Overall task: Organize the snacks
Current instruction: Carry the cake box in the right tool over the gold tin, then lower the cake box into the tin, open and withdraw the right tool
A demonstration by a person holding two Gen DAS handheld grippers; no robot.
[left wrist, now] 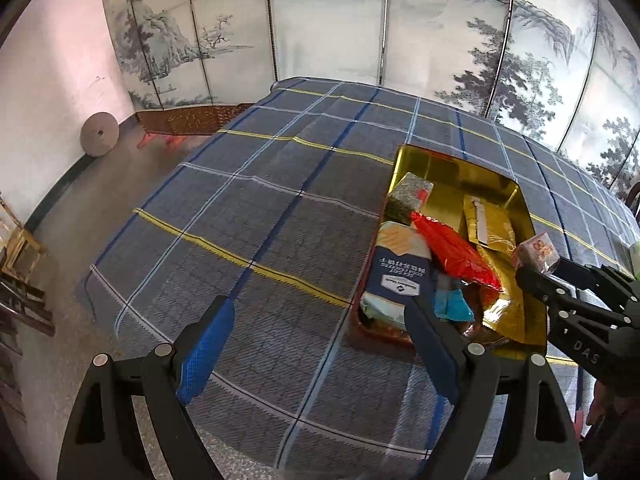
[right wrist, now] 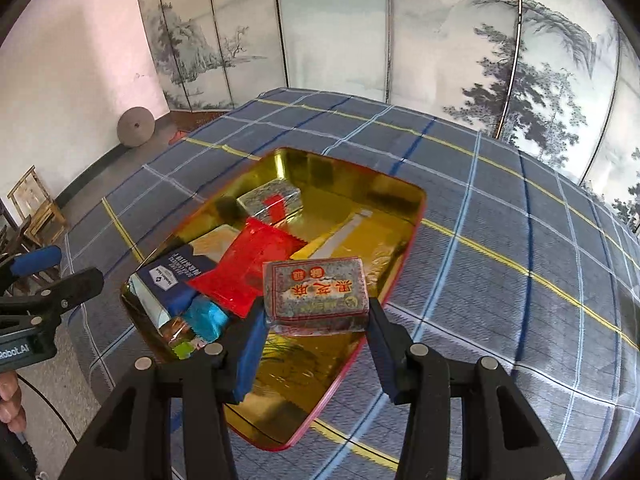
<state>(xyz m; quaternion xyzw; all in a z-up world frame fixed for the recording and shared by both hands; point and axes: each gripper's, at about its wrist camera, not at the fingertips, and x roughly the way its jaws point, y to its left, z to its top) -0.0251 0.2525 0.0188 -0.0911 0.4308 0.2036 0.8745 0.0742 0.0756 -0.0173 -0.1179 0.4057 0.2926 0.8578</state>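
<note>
A gold tin [right wrist: 400, 196] lies open on the plaid tablecloth [right wrist: 500, 280]. It holds a grey speckled block [right wrist: 272, 200], a red packet [right wrist: 248, 268], a navy box [right wrist: 176, 276], a gold pouch [right wrist: 360, 236] and a light blue wrapper [right wrist: 204, 316]. My right gripper [right wrist: 316, 312] is shut on a second grey block snack [right wrist: 316, 292] with red characters, above the tin's near half. In the left wrist view the tin [left wrist: 440, 160] is at the right and the right gripper [left wrist: 548, 268] carries the block [left wrist: 536, 254] over its right rim. My left gripper [left wrist: 320, 340] stands open and holds nothing, just left of the tin.
A painted folding screen [left wrist: 328, 28] stands behind the table. The table's left edge [left wrist: 116, 276] drops to a grey floor with a round stone disc [left wrist: 99, 133] by the wall and wooden furniture [left wrist: 20, 248] at far left. A hand [right wrist: 10, 400] shows at the lower left.
</note>
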